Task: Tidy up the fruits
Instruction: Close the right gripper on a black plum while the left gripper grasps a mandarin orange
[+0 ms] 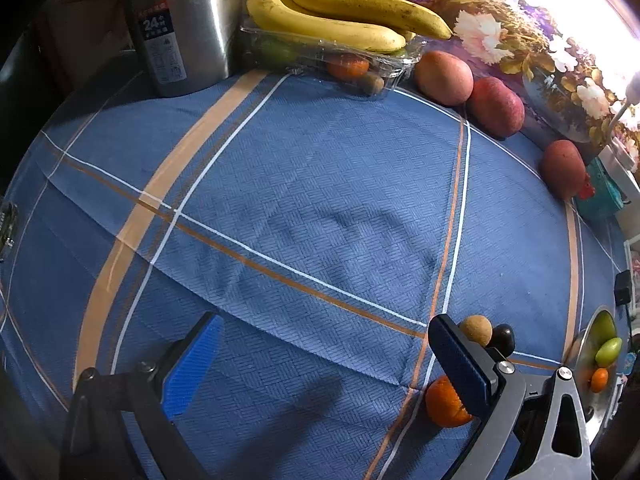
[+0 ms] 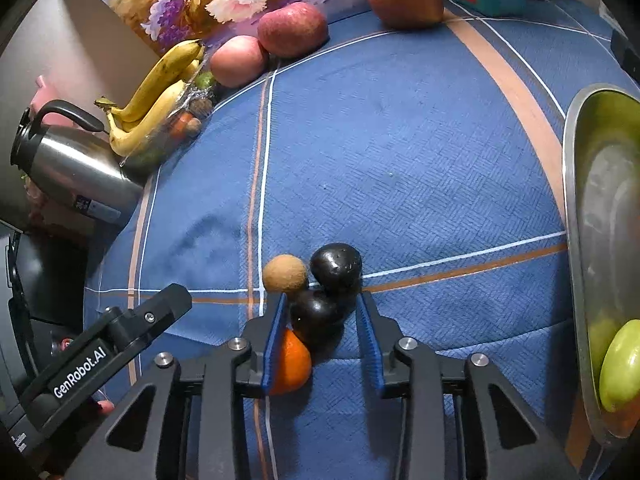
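1. Right wrist view: my right gripper (image 2: 322, 336) has its blue-padded jaws parted around a small cluster of fruit on the blue plaid tablecloth (image 2: 400, 152). The near glossy black round fruit (image 2: 316, 314) sits between the pads; I cannot tell whether either pad touches it, so I read the claw as released, grasping nothing.
2. A small orange citrus fruit (image 2: 292, 364) lies against the inner face of the left pad. A second glossy black round fruit (image 2: 337, 266) and a fuzzy tan round fruit (image 2: 285, 273) sit just beyond the fingertips, touching the cluster.
3. Left wrist view: my left gripper (image 1: 324, 364) hangs spread wide over bare cloth, holding nothing.
4. The shiny steel bowl (image 2: 576, 216) at the right edge holds a green round fruit (image 2: 622, 366); the left view adds an orange one beside it.
5. A clear plastic clamshell tray (image 1: 320, 54) at the far side contains small fruits, with a bunch of yellow bananas (image 1: 340, 12) resting on top.
6. Writing: "GenRobot.AI" on the left gripper's body, "24" on the stainless steel thermos jug (image 1: 184, 20).
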`<action>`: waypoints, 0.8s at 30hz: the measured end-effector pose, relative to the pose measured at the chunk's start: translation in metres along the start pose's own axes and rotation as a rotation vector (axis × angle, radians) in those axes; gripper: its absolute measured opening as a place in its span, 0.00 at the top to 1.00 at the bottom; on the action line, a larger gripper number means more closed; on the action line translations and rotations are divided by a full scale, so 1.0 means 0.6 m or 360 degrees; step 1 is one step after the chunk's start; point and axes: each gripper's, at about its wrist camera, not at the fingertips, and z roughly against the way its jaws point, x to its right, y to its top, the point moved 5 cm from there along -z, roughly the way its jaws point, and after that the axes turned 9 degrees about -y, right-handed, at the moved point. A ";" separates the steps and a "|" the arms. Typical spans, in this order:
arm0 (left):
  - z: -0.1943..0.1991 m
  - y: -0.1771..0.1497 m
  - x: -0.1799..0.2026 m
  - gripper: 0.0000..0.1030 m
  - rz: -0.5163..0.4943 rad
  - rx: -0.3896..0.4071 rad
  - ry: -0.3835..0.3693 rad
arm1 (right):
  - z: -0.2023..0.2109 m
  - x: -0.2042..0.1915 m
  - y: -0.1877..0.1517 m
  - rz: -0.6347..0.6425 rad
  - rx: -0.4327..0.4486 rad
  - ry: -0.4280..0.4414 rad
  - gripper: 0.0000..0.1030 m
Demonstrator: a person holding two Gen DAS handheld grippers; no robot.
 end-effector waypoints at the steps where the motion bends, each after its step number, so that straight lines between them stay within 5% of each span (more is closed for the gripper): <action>1: 0.000 0.000 0.000 0.00 -0.0001 -0.0001 -0.0002 | 0.001 0.000 0.000 -0.0008 -0.0002 0.0014 0.69; 17: 0.005 -0.004 0.037 0.00 -0.0087 -0.0003 -0.0173 | 0.035 0.033 -0.001 -0.0127 -0.0016 0.0041 0.74; 24: -0.006 -0.023 0.076 0.00 -0.0252 -0.0110 -0.0202 | 0.083 0.074 0.005 -0.0171 0.0096 -0.0096 0.74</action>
